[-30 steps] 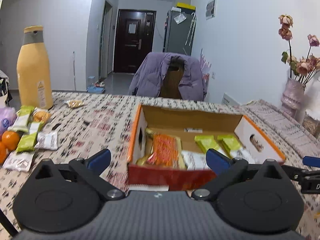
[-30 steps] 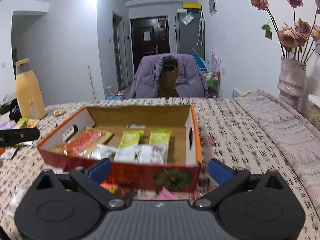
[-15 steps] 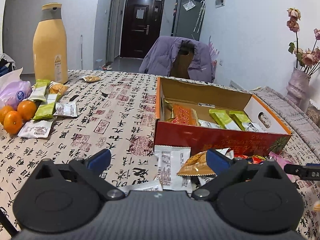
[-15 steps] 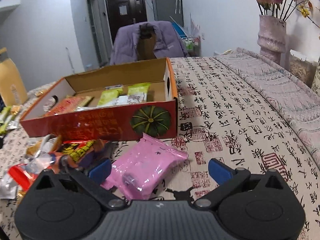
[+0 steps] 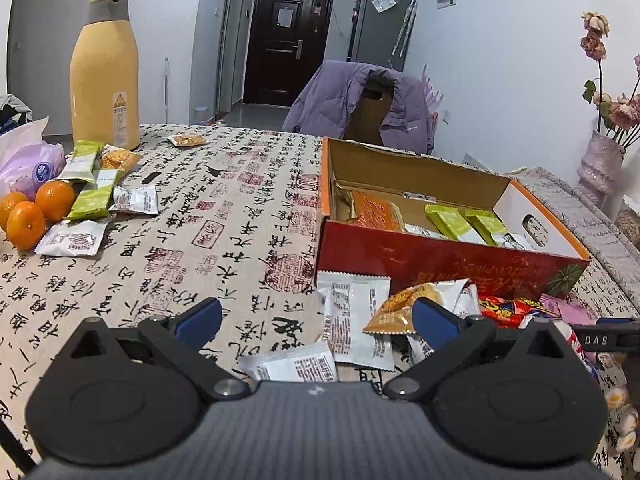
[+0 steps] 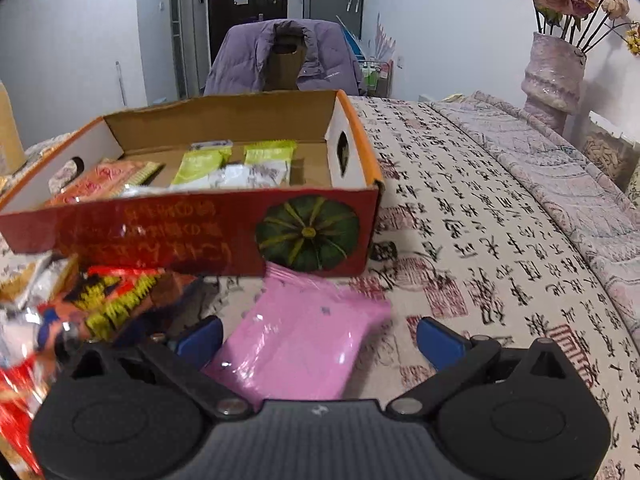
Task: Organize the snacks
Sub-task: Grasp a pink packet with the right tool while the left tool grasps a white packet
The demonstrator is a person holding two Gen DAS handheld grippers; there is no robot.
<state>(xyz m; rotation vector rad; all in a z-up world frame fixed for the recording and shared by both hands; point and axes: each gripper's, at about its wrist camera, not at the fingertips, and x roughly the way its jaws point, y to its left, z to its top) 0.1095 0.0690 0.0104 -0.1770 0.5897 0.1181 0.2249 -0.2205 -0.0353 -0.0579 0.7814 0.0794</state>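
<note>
The soft pink plastic snack packet [image 6: 304,344] lies flat on the calligraphy-printed tablecloth [image 6: 500,240], its far end touching the red cardboard box with the pumpkin picture [image 6: 192,236]. If I close my right gripper [image 6: 318,334] too high, I expect the slick film to slide out or only crumple. The crinkly red and yellow wrapper [image 6: 116,300] just beside my left finger could get pinched along with it. My right gripper is spread wide, the packet between its fingers, gripping nothing. My left gripper [image 5: 316,318] is equally wide and empty, above the white sachets [image 5: 356,320] before the box.
</note>
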